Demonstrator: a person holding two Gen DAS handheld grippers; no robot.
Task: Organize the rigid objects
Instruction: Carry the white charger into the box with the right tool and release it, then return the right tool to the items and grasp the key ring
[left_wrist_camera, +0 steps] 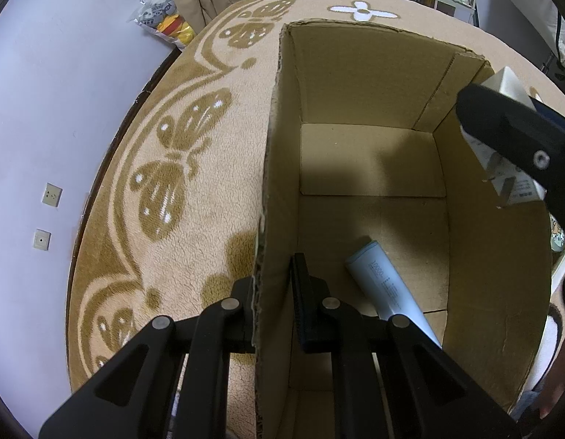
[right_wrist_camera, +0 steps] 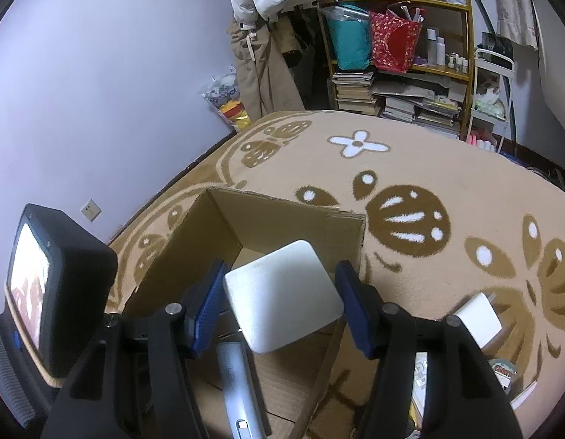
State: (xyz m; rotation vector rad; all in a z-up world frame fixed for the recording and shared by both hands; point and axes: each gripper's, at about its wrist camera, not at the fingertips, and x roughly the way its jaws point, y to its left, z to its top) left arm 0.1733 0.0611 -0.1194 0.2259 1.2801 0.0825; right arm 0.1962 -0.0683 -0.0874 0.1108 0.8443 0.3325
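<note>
- An open brown cardboard box [left_wrist_camera: 370,161] stands on a beige fleece rug [left_wrist_camera: 216,168] patterned with brown butterflies and white flowers, seen from both wrist cameras.
- The left gripper [left_wrist_camera: 273,292] straddles the box's left wall: one black finger sits outside the cardboard, the other inside, and the two are pressed close on the wall's top edge, gripping it.
- The right gripper [right_wrist_camera: 282,292], fitted with blue ribbed pads [right_wrist_camera: 209,305], hangs above the box's right side; a white square wall charger [right_wrist_camera: 284,294] with rounded corners sits between the pads. The left pad touches the charger's edge, while a thin gap appears to show at the right pad, so a firm grasp cannot be told for certain.
- In the left wrist view the same charger [left_wrist_camera: 502,168] shows printed text on its face and metal prongs pointing down over the box's right wall.
- A pale blue cylindrical power bank [left_wrist_camera: 388,289] lies slanted on the box floor, near the wall held by the left gripper.
- A second white charger block [right_wrist_camera: 478,316] rests on the rug just right of the box.
- Beyond the box, a wooden shelf [right_wrist_camera: 399,69] crammed with books and bags lines the far wall.
</note>
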